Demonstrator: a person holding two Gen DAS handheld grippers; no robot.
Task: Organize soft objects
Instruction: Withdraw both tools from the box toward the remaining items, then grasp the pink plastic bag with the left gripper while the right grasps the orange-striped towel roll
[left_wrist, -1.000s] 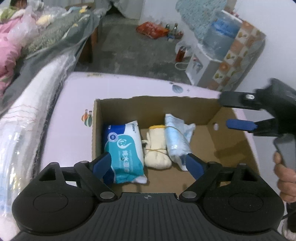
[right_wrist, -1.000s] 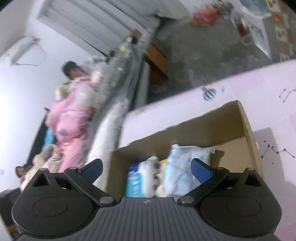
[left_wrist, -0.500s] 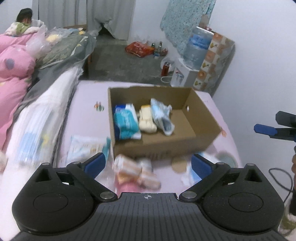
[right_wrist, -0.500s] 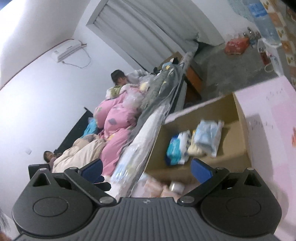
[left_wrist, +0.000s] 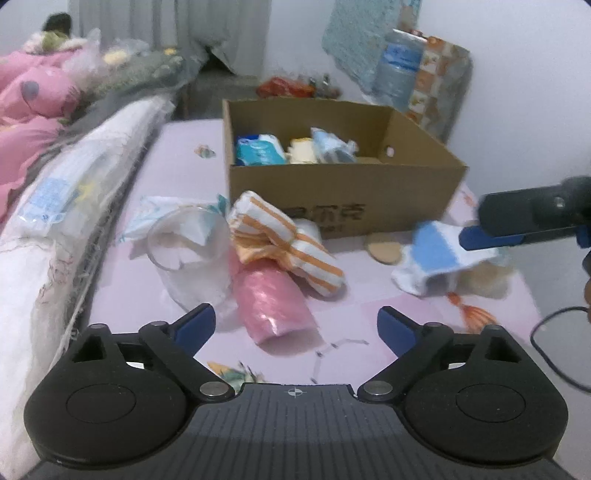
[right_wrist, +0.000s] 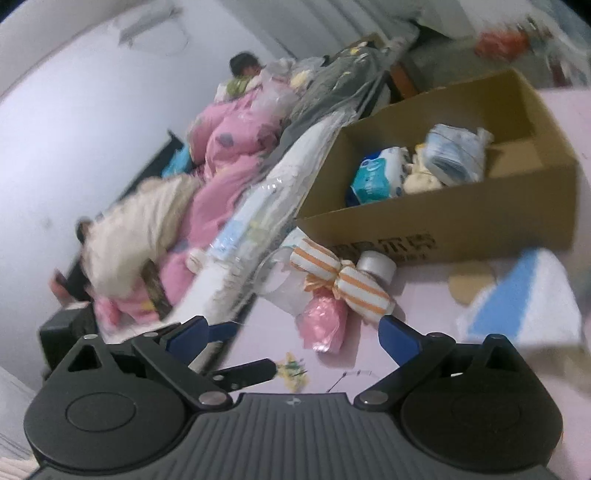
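A cardboard box (left_wrist: 332, 206) on the pink bed sheet holds a blue wipes pack (left_wrist: 258, 151), a yellow cloth (left_wrist: 301, 153) and a pale blue pack (left_wrist: 332, 147). In front of it lie an orange-striped towel (left_wrist: 284, 243), a pink roll (left_wrist: 273, 306), a clear plastic cup (left_wrist: 188, 243) and a white-and-blue cloth (left_wrist: 436, 258). My left gripper (left_wrist: 295, 325) hovers just short of the pink roll; its jaws are closing and the pads touch nothing. My right gripper (right_wrist: 291, 328) is open and empty, and its fingers (left_wrist: 491, 236) hang over the white-and-blue cloth (right_wrist: 517, 302).
A rolled mattress in plastic (left_wrist: 74, 192) and pink bedding (left_wrist: 26, 103) line the left side. A beige round pad (left_wrist: 384, 251) and a white pack (left_wrist: 166, 210) lie on the sheet. A water bottle (left_wrist: 395, 70) stands behind the box, and a wall is at the right.
Both grippers have pulled back from above the box toward the near side. The loose things in front of the box have come into view.
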